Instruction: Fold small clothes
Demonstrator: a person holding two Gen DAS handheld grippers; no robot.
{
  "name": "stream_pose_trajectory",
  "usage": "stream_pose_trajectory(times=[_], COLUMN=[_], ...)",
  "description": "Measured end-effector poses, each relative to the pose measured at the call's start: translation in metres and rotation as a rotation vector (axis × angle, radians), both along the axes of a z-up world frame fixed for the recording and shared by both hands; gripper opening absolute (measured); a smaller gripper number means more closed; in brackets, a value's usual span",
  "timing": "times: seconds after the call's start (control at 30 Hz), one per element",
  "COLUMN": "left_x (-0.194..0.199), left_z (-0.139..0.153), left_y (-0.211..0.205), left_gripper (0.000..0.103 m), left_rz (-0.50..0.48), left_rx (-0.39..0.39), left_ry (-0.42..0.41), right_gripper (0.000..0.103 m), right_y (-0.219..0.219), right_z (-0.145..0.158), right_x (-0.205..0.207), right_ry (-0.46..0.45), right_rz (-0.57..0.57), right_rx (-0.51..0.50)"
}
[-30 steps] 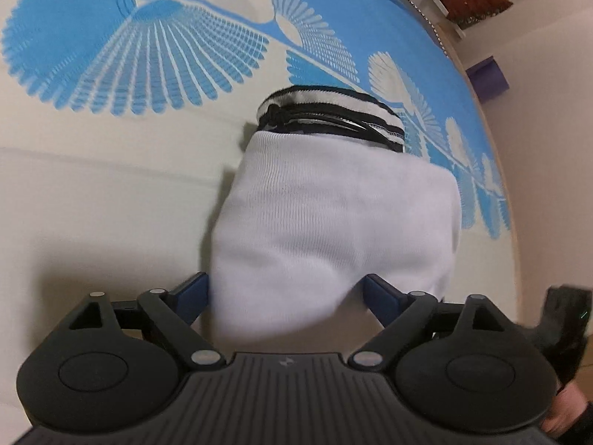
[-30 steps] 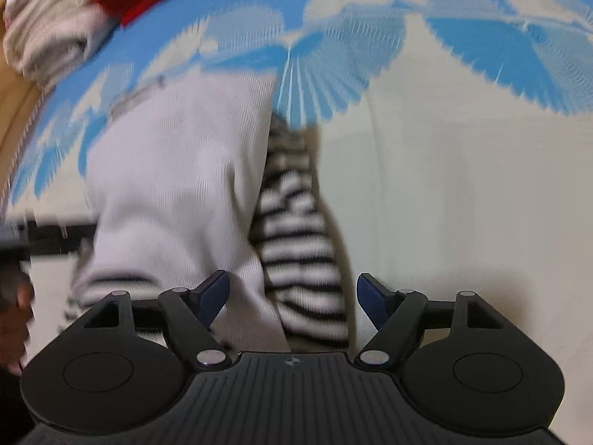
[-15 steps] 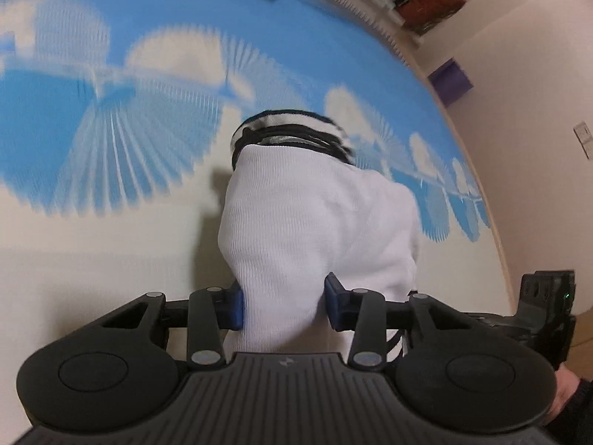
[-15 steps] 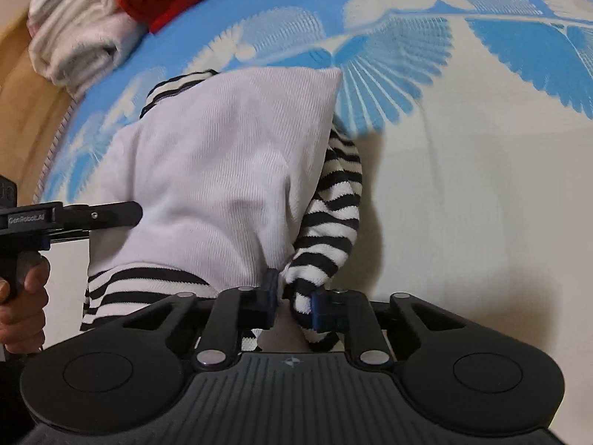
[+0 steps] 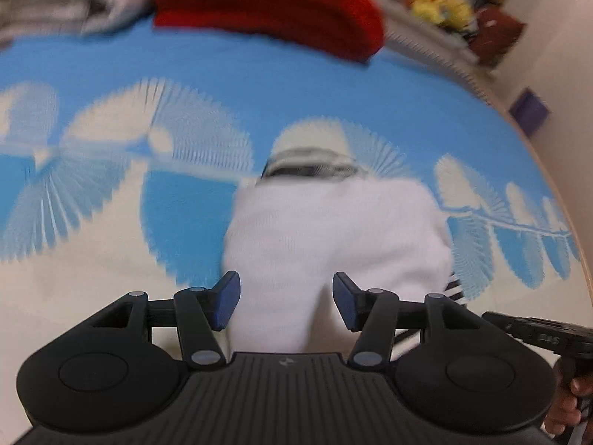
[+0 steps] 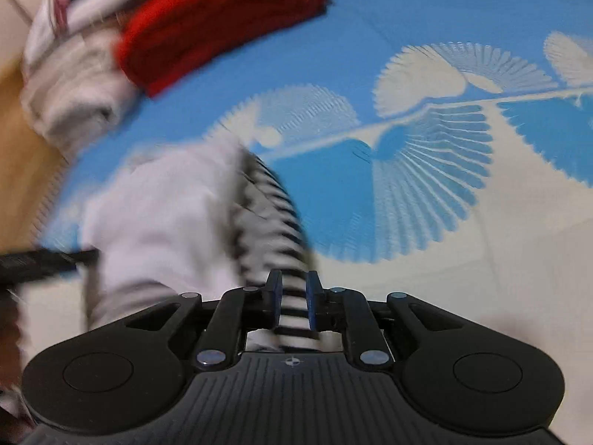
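I see a red garment point(image 6: 211, 22) and grey folded clothes point(image 6: 74, 100) piled at the blue patterned mat point(image 6: 370, 29)'s far edge. My right hand-held gripper point(image 6: 293, 298), angled down, pinches the white garment point(image 5: 333, 230)'s striped sleeve point(image 6: 274, 222); my left hand-held gripper point(image 5: 285, 306) has just widened, its jaws straddling white cloth loosely.

No words, numbers or brand names can be read in either view. A small round emblem sits on the ribbed black body of the left gripper point(image 5: 284, 298) and another on the right gripper point(image 6: 292, 298), each too small to make out. Pale marks on the black handle point(image 5: 548, 337) at the lower right of the left view are blurred beyond reading.
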State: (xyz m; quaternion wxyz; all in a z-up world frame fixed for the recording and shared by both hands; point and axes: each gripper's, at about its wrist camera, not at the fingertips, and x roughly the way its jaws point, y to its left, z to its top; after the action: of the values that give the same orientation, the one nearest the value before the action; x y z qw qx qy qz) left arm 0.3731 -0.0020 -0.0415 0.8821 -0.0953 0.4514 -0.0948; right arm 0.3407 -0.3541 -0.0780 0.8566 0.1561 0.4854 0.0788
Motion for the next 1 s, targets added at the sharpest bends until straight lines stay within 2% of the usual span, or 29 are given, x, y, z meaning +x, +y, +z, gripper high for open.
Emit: stream_pose_trajectory(times=[0.07, 0.13, 0.17, 0.2, 0.23, 0.27, 0.37, 0.43, 0.47, 0.5, 0.53, 0.57, 0.63, 0.7, 0.83, 0.9, 0.93, 1.0], left_x=[-0.007, -0.01, -0.009, -0.008, -0.008, -0.01, -0.012, -0.022, -0.025, -0.031, -0.034, -0.038, -0.041, -0.043, -0.043, -0.045, -0.047, -0.051], left_z=[0.014, 0.015, 0.013, 0.009, 0.008, 0.007, 0.003, -0.007, -0.016, -0.029, -0.041, -0.05, -0.049, -0.036, -0.016, -0.016, -0.017, -0.016], left_y=[0.002, 0.003, 0.004, 0.006, 0.006, 0.005, -0.005, -0.019, -0.03, -0.038, -0.046, -0.052, -0.05, -0.037, -0.004, 0.007, 0.008, 0.005], left_gripper=[0.063, 0.066, 0.066, 0.066, 0.066, 0.066, 0.066, 0.066, 0.064, 0.065, 0.066, 0.068, 0.068, 0.068, 0.068, 0.068, 0.068, 0.068], left_rz=[-0.019, -0.02, -0.012, -0.009, -0.013, -0.026, -0.125, -0.22, -0.265, -0.292, -0.315, -0.327, -0.316, -0.283, -0.209, -0.194, -0.198, -0.201], left_rx=[-0.016, -0.004, 0.005, -0.002, -0.021, -0.044, -0.05, 0.012, 0.092, 0.176, 0.263, 0.32, 0.311, 0.264, 0.163, 0.116, 0.112, 0.15], left_ry=[-0.075, -0.097, -0.073, -0.04, -0.013, 0.012, 0.073, 0.091, 0.104, 0.114, 0.117, 0.107, 0.092, 0.104, 0.122, 0.144, 0.153, 0.142], right_gripper=[0.016, 0.019, 0.031, 0.048, 0.055, 0.061, 0.061, 0.059, 0.054, 0.033, 0.019, 0.0, 0.0, 0.0, 0.001, 0.003, 0.005, 0.014], right_y=[0.0, -0.001, -0.001, -0.001, 0.0, 0.003, 0.015, 0.022, 0.026, 0.031, 0.034, 0.037, 0.04, 0.039, 0.032, 0.024, 0.02, 0.011], right_z=[0.0, 0.005, 0.008, 0.009, 0.007, 0.005, -0.007, -0.009, -0.013, -0.018, -0.023, -0.028, -0.04, -0.042, -0.027, -0.017, -0.014, -0.007], right_x=[-0.003, -0.007, -0.009, -0.01, -0.01, -0.012, -0.012, -0.014, -0.013, -0.013, -0.014, -0.014, -0.015, -0.016, -0.016, -0.013, -0.012, -0.01], right_ry=[-0.008, -0.031, -0.046, -0.05, -0.04, -0.024, 0.037, 0.058, 0.074, 0.1, 0.127, 0.155, 0.213, 0.218, 0.162, 0.135, 0.124, 0.1], right_rz=[0.029, 0.045, 0.059, 0.07, 0.08, 0.087, 0.135, 0.164, 0.181, 0.199, 0.218, 0.231, 0.236, 0.239, 0.209, 0.164, 0.14, 0.098], right_rx=[-0.008, 0.007, 0.014, 0.021, 0.03, 0.033, 0.017, 0.005, -0.016, -0.043, -0.077, -0.121, -0.212, -0.202, -0.114, -0.052, -0.028, 0.017])
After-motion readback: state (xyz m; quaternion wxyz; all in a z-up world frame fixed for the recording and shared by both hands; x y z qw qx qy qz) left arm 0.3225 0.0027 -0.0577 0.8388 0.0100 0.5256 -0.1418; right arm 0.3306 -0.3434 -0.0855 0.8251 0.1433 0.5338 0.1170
